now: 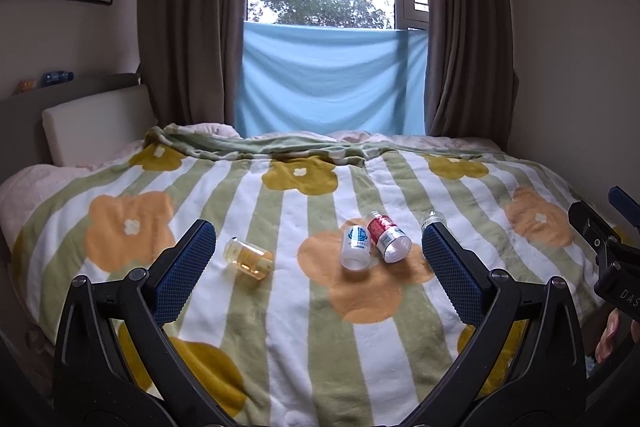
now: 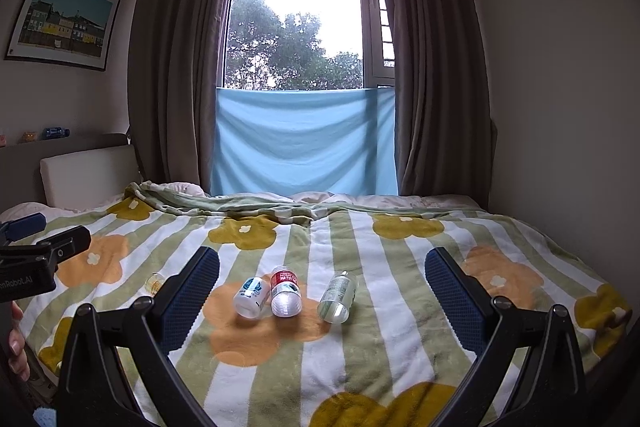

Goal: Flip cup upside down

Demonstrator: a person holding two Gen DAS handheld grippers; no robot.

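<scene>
Several small cut-bottle cups lie on their sides on the flowered blanket. A yellow-tinted cup lies at the left; in the right wrist view my finger partly hides it. A blue-labelled cup and a red-labelled cup lie side by side in the middle. A clear green-labelled cup lies to their right, mostly hidden behind my finger in the left wrist view. My left gripper and right gripper are both open and empty, held above the bed short of the cups.
The bed fills the room up to the curtained window, with a blue cloth hung below it. A white headboard cushion stands at the left and a bare wall runs along the right side.
</scene>
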